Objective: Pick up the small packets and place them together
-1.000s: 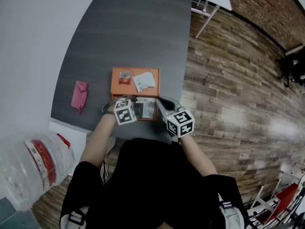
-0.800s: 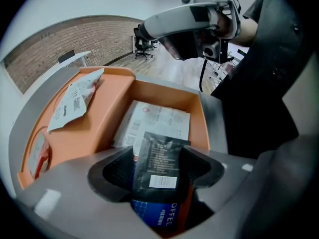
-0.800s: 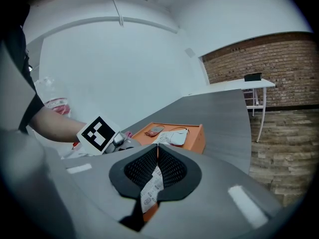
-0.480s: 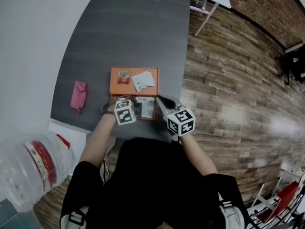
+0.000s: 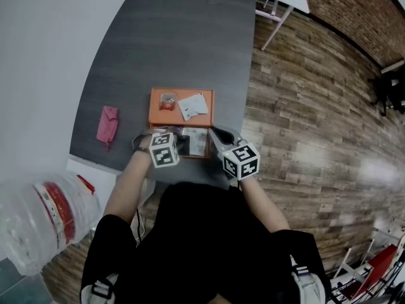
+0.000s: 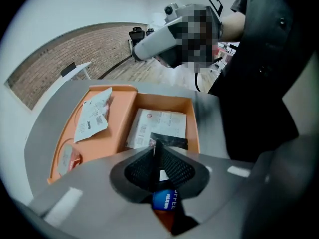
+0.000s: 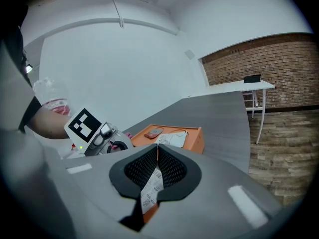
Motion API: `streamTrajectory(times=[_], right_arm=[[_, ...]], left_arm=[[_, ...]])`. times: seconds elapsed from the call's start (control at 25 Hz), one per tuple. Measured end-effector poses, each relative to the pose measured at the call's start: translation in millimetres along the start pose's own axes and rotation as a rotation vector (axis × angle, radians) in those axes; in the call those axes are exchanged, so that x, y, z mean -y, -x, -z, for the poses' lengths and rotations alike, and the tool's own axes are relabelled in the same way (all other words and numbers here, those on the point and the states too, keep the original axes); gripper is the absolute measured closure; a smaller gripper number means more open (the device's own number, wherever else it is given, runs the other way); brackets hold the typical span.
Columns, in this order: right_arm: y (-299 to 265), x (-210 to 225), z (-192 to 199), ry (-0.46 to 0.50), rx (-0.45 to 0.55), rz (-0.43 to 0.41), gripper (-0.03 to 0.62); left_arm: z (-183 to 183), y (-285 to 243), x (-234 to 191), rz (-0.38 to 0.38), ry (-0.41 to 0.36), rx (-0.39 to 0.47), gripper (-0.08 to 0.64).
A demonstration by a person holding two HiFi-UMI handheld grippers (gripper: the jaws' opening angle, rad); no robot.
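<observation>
My left gripper (image 6: 155,148) has just been closing; its fingers pinch a blue packet (image 6: 166,200), its long axis running back along them. My right gripper (image 7: 157,151) has its fingers clamped on a white printed packet (image 7: 151,190). The orange tray (image 6: 193,128), holding a flat white packet (image 6: 159,123) and a black packet (image 6: 169,140), lies just beyond the left fingers, so the left hand is nearer.

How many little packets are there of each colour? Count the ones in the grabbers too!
White paper packets: 3, one in the right gripper, one in each half of the orange plastic tray
Clear plastic packet with red inside: 1
Dark packet with a blue label, in the left gripper: 1
Total: 5 packets
</observation>
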State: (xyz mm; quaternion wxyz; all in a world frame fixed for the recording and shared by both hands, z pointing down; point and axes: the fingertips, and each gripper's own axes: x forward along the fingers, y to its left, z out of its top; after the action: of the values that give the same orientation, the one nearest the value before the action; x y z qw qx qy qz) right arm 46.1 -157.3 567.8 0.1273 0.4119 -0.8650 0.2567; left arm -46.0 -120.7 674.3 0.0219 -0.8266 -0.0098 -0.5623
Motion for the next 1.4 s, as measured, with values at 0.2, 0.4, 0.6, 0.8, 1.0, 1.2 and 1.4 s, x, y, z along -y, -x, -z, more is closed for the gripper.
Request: streamTrajectory(times=[0.2,0.4,0.6,0.8,1.0,1.2,1.4], right_arm=[[1.2,-1.3,-0.9,0.006,0.002,-0.001,0.584],[2.6,-4.2,-2.8,0.018,0.004,-0.003,0.584],[3.5,-8.7,-6.9,0.032,0.011,-0.013,0.584],[2.1,-13.7,-9.3,0.054,0.011,-0.019,0.586],[-2.6,-18.6,-11.2,0.077,0.002,-0.03,0.586],[-9.2,-26.3,-11.3,0.137,-0.019,-0.035,0.586],[-12.8,-26.2,-12.5,0.144,-0.032,-0.037,0.586]], left_arm=[[-5.8,16.5,-2.5,-0.035,-0.003,0.023,0.558],[-8.0,29.6,-1.0,-0.056,0.025,0.054,0.558],[-21.0,47.9,-5.9,-0.081,0.147,0.195,0.558],[-32.4,78.4,-25.3,-0.124,0.335,0.394,0.559],[-28.3,102.7,-45.7,-0.193,0.449,0.509,0.56],[-11.0,120.0,-85.7,-0.254,0.679,0.643,0.559],[14.6,120.5,-129.9,-0.383,0.859,0.604,0.559]])
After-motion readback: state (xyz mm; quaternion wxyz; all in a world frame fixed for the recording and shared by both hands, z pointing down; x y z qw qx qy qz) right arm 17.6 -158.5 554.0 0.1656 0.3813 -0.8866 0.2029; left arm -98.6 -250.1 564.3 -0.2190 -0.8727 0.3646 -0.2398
